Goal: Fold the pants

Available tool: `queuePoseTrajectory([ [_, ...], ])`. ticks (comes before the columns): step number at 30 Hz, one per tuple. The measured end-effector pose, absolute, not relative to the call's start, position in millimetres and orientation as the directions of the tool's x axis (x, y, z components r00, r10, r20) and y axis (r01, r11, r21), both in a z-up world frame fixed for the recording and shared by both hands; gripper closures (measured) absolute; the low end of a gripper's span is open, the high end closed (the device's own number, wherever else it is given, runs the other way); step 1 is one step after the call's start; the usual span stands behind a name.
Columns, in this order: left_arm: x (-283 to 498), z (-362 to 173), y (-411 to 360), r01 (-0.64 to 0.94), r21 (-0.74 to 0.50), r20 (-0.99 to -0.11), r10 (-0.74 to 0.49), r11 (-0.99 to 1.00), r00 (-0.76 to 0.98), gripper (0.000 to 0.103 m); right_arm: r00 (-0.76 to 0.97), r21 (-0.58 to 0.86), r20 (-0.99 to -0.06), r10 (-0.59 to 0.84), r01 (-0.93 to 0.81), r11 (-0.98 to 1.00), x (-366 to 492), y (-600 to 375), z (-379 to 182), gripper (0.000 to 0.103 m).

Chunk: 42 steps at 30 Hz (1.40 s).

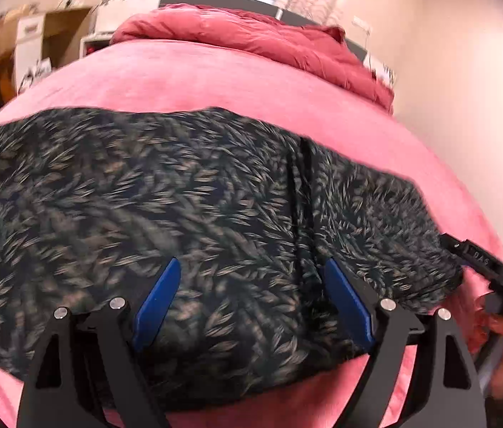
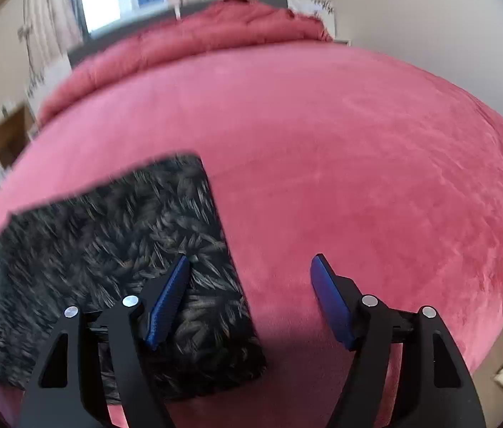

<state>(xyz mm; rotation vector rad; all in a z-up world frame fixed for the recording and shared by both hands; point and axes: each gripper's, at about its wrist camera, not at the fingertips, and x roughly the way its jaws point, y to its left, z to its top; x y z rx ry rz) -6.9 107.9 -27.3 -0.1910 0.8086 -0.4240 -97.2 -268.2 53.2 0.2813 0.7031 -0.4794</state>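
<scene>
On pink bed (image 1: pixel 215 78), pants (image 1: pixel 180 214) lying crosswise

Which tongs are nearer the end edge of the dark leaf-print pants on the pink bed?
Right. The right tongs straddle that edge of the dark leaf-print pants; the left tongs hover open over the middle.
</scene>
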Motion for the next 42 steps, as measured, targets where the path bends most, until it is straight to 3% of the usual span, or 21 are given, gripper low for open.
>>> queuePoseTrajectory([
  [5,-16.4,-9.6,156.8,0.175,-0.408,-0.613,-0.411,0.896,0.674,0.011,0.818,0.192,-0.543,-0.191,0.342,0.92,-109.4,-251.6,73.9,0.034],
  [10,-30.8,4.0,208.6,0.061,-0.432,-0.598,-0.337,0.9,0.727,0.004,0.825,0.076,-0.554,-0.11,0.181,0.98,-95.4,-211.2,71.1,0.034],
  [12,-32.6,8.7,223.2,0.017,-0.437,-0.598,-0.305,0.899,0.741,0.003,0.826,0.057,-0.56,-0.066,0.118,0.991,-96.1,-193.2,68.5,0.027],
  [14,-36.0,8.7,246.4,-0.048,-0.448,-0.614,-0.268,0.893,0.742,0.003,0.818,0.041,-0.574,-0.03,0.065,0.997,-94.5,-183.8,65.0,0.027],
  [15,-37.3,8.1,256.2,-0.076,-0.459,-0.614,-0.254,0.885,0.747,0.005,0.814,0.037,-0.58,-0.014,0.043,0.998,-94.1,-180.2,64.0,0.027],
  [18,-40.2,4.5,285.2,-0.166,-0.471,-0.632,-0.2,0.866,0.748,0.034,0.808,0.024,-0.589,0.013,0.001,1.0,-98.1,-168.3,62.4,0.027],
  [19,-38.7,1.5,293.0,-0.192,-0.476,-0.645,-0.192,0.858,0.74,0.037,0.806,0.021,-0.592,0.019,-0.008,1.0,-98.9,-167.2,61.6,0.027],
  [25,-32.4,-24.8,312.5,-0.282,-0.544,-0.68,-0.219,0.79,0.699,0.038,0.788,0.053,-0.614,0.047,-0.018,0.998,-86.0,-167.4,58.2,0.027],
  [30,-57.5,-20.4,312.7,-0.363,-0.524,-0.628,-0.061,0.771,0.776,0.037,0.771,0.114,-0.633,0.067,0.008,0.993,-79.3,-176.9,54.4,0.027],
  [32,-42.3,-32.7,313.6,-0.354,-0.549,-0.664,-0.137,0.757,0.735,0.038,0.768,0.138,-0.636,0.075,0.017,0.99,-77.5,-179.3,53.4,0.027],
  [34,-29.2,-43.8,312.5,-0.34,-0.575,-0.668,-0.188,0.744,0.72,0.048,0.767,0.149,-0.636,0.08,0.021,0.989,-76.9,-180.4,53.4,0.027],
  [41,10.1,-59.7,319.4,-0.321,-0.602,-0.66,-0.228,0.731,0.716,0.053,0.763,0.145,-0.642,0.077,0.022,0.989,-75.9,-178.7,50.3,0.027],
  [42,14.6,-62.5,320.7,-0.328,-0.598,-0.662,-0.221,0.731,0.716,0.058,0.763,0.144,-0.642,0.077,0.022,0.989,-75.7,-178.3,50.1,0.027],
])
